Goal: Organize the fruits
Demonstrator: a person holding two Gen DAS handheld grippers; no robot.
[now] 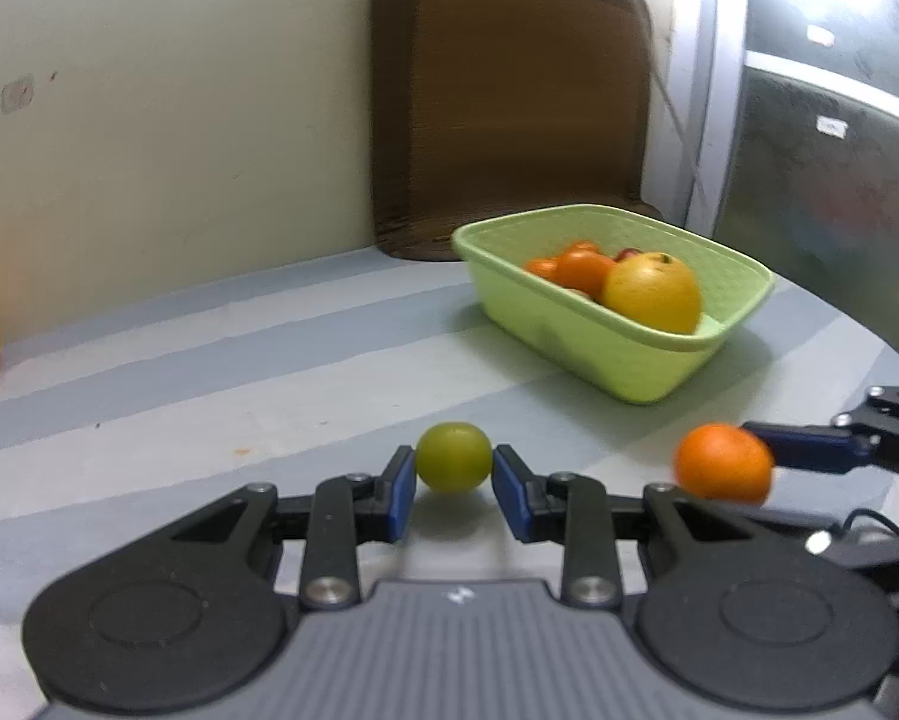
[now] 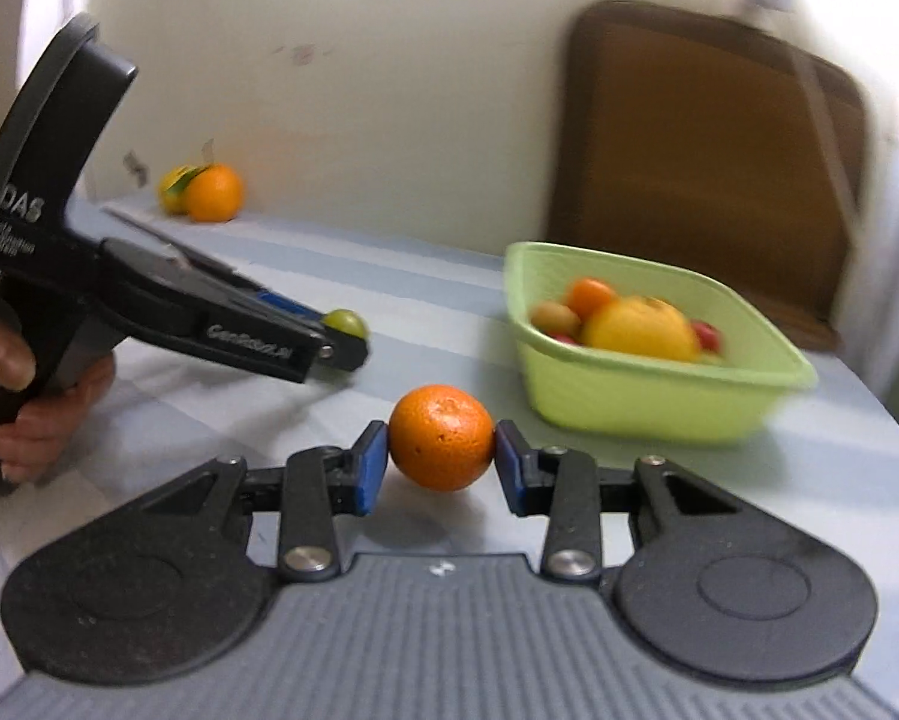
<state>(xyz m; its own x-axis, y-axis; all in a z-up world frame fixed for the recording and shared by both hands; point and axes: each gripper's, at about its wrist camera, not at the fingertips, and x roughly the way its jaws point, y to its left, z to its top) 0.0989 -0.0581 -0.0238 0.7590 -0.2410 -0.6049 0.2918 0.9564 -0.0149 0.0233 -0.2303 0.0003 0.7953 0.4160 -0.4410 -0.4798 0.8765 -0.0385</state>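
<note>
While my left gripper [image 1: 454, 473] clamps a small round green fruit [image 1: 454, 457], my right gripper [image 2: 441, 461] pinches a round orange tangerine [image 2: 441, 437], both near the light-green plastic basket [image 2: 641, 402] of fruit.

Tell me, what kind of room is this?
Probably a home dining or kitchen corner: a table with a striped cloth, a green basket of fruit, and a brown chair back against a plain wall.
</note>
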